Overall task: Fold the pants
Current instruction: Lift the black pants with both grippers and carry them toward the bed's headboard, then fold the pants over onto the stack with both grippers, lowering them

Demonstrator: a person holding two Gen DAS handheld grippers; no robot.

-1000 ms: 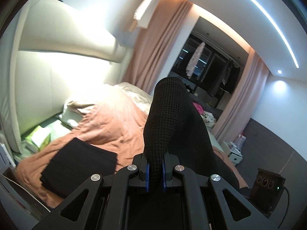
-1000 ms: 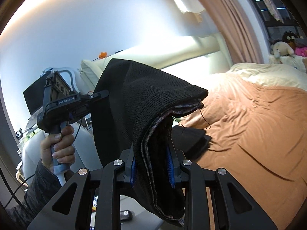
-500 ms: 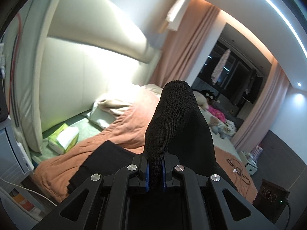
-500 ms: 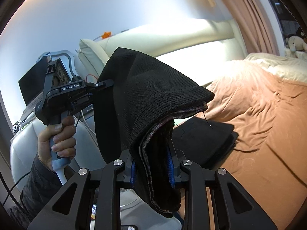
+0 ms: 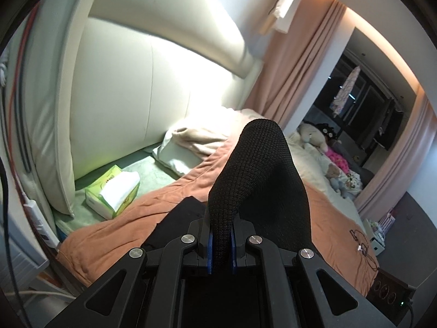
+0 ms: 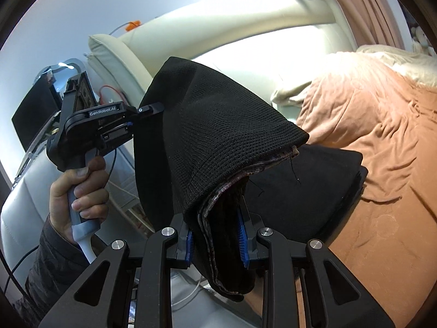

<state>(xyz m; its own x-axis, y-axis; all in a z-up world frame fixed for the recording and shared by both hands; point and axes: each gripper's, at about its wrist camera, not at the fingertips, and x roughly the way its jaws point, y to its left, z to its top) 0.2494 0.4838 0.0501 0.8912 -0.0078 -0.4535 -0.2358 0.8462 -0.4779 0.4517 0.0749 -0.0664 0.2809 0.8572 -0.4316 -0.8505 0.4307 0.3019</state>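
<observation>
At the bottom centre of each wrist view, black knit pants [image 6: 218,136] are pinched between pressed-together jaws: a narrow fold in the left gripper [image 5: 220,243], a thicker bunch in the right gripper [image 6: 217,240]. The garment is held aloft between them. Compared with a second ago, both views have been tilted down toward the bed [image 5: 123,218], so lowering seems begun. Farther off, a folded black stack [image 6: 314,186] is seen on the orange blanket, mid-frame.
</observation>
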